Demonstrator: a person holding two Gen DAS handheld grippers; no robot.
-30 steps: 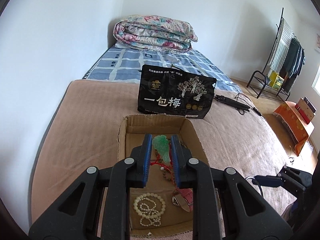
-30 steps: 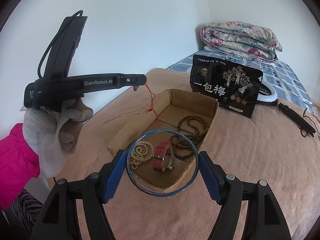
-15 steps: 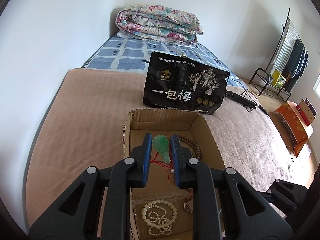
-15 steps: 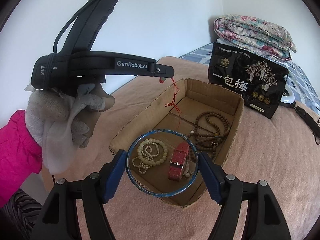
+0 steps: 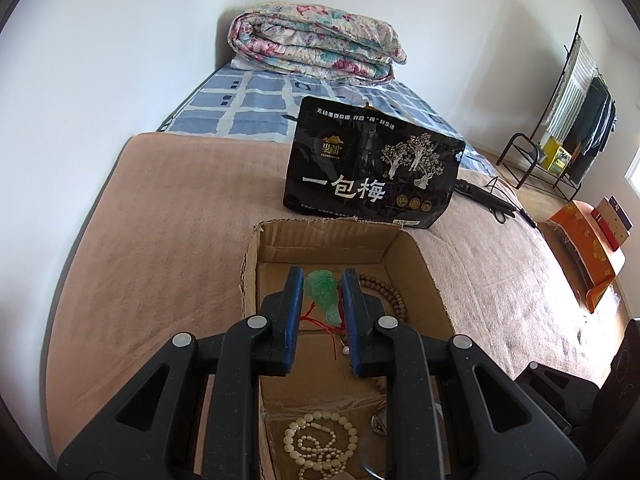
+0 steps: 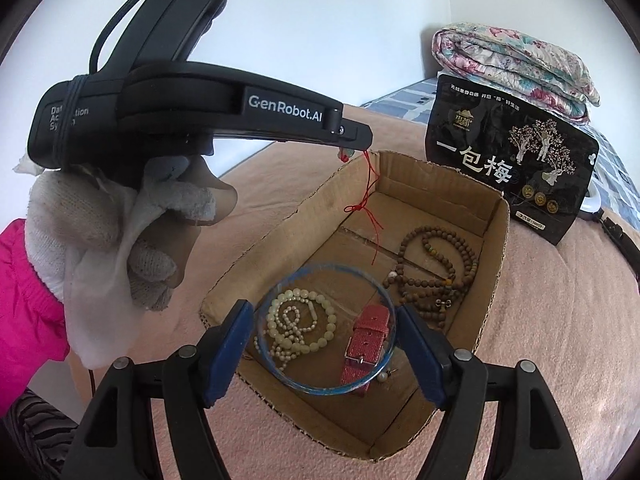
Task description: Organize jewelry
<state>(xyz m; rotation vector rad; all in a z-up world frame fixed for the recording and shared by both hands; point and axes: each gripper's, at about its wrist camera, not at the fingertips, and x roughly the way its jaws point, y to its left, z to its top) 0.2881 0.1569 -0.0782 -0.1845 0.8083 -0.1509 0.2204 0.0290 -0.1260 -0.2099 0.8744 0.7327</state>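
Cardboard box [image 6: 494,240] on bed, now closer in both views than before. Right gripper [image 6: 326,330] over box's near end, fingers clamping clear blue-rimmed bangle [image 6: 280,284]. Left gripper [image 5: 322,296] above box's far half, fingers narrow, pinching green jade pendant [image 5: 322,296]; red cord [image 6: 366,200] dangling into box.

Place: a bedroom in a home.
Bed: wide, covered by a tan plush blanket [image 5: 168,216] over a blue-and-white checked sheet [image 5: 256,108].
Bedding: a folded floral quilt [image 5: 316,46] lies at the far end against the white wall.
Clothes: a black metal garment rack [image 5: 568,120] with hanging clothing stands on the wooden floor.
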